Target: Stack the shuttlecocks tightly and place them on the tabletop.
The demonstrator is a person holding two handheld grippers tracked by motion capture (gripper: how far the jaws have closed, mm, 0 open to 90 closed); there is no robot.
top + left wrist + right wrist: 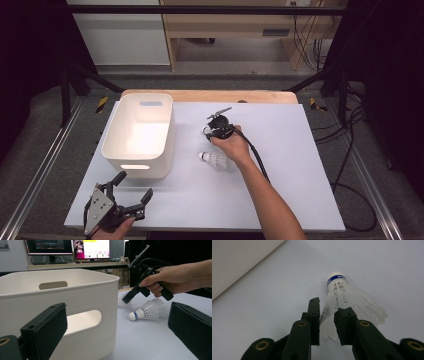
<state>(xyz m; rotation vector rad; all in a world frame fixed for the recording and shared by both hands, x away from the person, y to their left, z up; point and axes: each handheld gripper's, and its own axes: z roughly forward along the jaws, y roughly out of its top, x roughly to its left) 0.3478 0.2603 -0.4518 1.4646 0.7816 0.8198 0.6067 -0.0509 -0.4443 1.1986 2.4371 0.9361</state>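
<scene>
From my seat, the white bin (139,134) walls off the counter's (290,150) left half, its open top unobstructed. Right of it, a loose shuttlecock (214,159) lies just beside my right tool (209,131). The counter's right side and near strip are bare; my left tool (131,189) sits before the bin.

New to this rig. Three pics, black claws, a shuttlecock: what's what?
No robot here: a person holds a two-jaw tool in each hand. The high view looks down on the white table sheet. The other two views come from cameras riding on each tool, looking along its jaws. The left tool rests open near the white bin. The right tool is closed on the feather skirt of one shuttlecock. A second shuttlecock lies on the sheet beside the person's right hand.
</scene>
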